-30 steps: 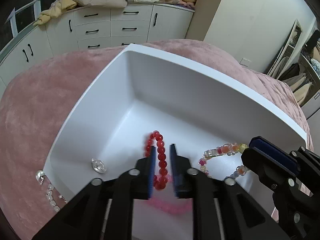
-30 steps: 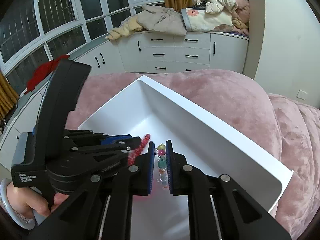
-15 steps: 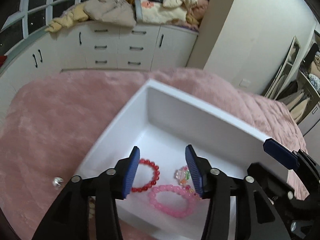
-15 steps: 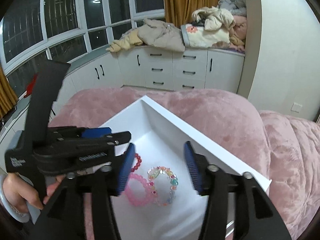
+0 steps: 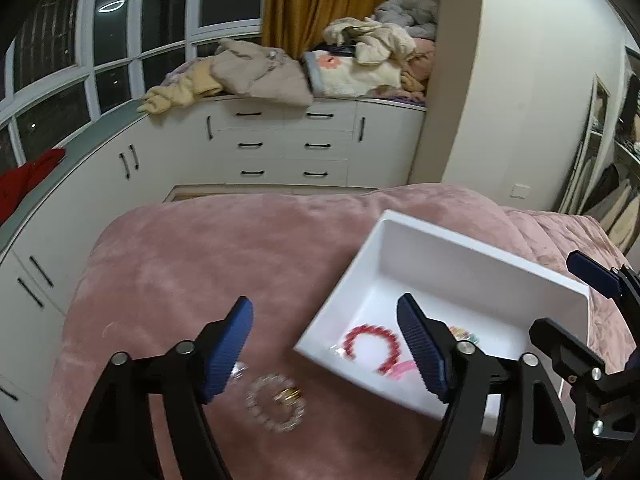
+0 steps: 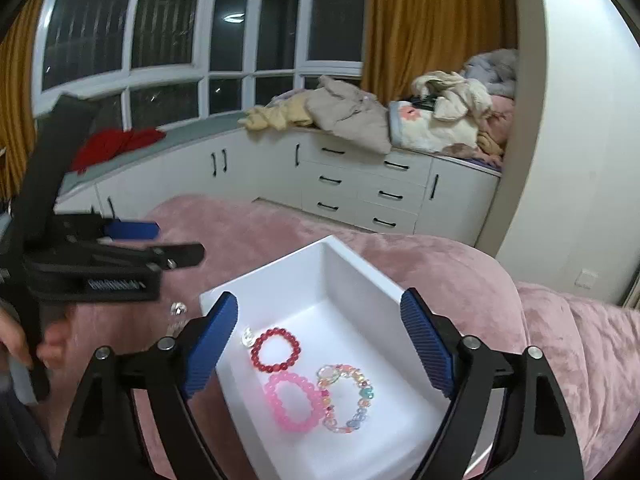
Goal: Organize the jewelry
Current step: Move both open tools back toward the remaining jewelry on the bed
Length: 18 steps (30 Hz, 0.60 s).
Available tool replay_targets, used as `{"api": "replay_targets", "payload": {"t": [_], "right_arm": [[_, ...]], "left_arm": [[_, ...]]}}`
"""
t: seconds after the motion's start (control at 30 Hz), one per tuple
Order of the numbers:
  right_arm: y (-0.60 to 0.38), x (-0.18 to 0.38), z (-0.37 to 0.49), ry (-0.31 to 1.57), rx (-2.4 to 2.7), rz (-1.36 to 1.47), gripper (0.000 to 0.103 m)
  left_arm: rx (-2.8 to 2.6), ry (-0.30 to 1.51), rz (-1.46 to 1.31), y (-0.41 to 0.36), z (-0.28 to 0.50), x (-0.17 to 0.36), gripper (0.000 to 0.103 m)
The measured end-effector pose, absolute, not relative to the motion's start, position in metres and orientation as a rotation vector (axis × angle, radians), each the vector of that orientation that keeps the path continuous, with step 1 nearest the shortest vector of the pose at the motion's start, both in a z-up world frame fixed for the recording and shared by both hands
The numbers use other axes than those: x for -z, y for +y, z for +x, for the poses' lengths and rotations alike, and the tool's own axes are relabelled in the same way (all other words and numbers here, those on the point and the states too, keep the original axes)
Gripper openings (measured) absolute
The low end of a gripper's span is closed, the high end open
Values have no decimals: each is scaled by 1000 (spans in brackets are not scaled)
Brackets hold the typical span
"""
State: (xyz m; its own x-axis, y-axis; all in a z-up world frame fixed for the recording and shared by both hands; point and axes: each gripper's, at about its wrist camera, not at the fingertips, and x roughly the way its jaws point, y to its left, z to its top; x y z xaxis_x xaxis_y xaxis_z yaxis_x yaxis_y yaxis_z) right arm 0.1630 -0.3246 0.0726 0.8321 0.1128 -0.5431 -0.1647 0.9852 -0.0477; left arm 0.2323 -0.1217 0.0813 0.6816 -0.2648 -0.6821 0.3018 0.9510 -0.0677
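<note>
A white box (image 6: 362, 268) sits on a pink bed and holds a red bead bracelet (image 6: 275, 350), a pink bracelet (image 6: 293, 402), a multicoloured bracelet (image 6: 347, 398) and a small clear piece (image 6: 247, 337). My right gripper (image 6: 320, 344) is open and empty above the box. My left gripper (image 5: 326, 344) is open and empty, above the box's left edge (image 5: 340, 288). A clear bead bracelet (image 5: 275, 403) with a gold ring (image 5: 289, 395) lies on the bed below it. The red bracelet (image 5: 372, 346) shows in the box. The left gripper's fingers (image 6: 132, 230) show at the left of the right wrist view.
The pink bed cover (image 5: 224, 264) spreads around the box. A small clear gem (image 6: 178, 309) lies on it left of the box. White drawers (image 5: 288, 148) with piled clothes (image 5: 260, 72) stand behind, under dark windows.
Both grippers let go of their bracelets in the box, opened wide and pulled back and up. The left gripper shifted left over the bed.
</note>
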Motion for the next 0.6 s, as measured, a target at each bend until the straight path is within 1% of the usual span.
{"api": "replay_targets", "payload": {"t": [0.03,0.1,0.17,0.2,0.23,0.4,0.6], "right_arm": [[-320,-70,163,569,-154,-106,88],[-312,-67,161,561,-158,-128,91],[-305,-64,159,536,-158,-148,97],[-301,-63,157,514,-158,-164,98],[-298,-63,155,500,-158,-173,98],[-277,-58,149,447,-195,-234,98],[-248,-52,142,390,-269,-268,98]], "left_arm": [[309,759,47,-113,230,-80,83],[289,763,42,-98,228,-78,86],[269,767,34,-83,226,-76,88],[260,773,23,-74,224,-74,90],[253,777,10,-67,223,-72,92],[209,806,-60,-29,215,-57,93],[171,820,18,-7,203,-37,94]]}}
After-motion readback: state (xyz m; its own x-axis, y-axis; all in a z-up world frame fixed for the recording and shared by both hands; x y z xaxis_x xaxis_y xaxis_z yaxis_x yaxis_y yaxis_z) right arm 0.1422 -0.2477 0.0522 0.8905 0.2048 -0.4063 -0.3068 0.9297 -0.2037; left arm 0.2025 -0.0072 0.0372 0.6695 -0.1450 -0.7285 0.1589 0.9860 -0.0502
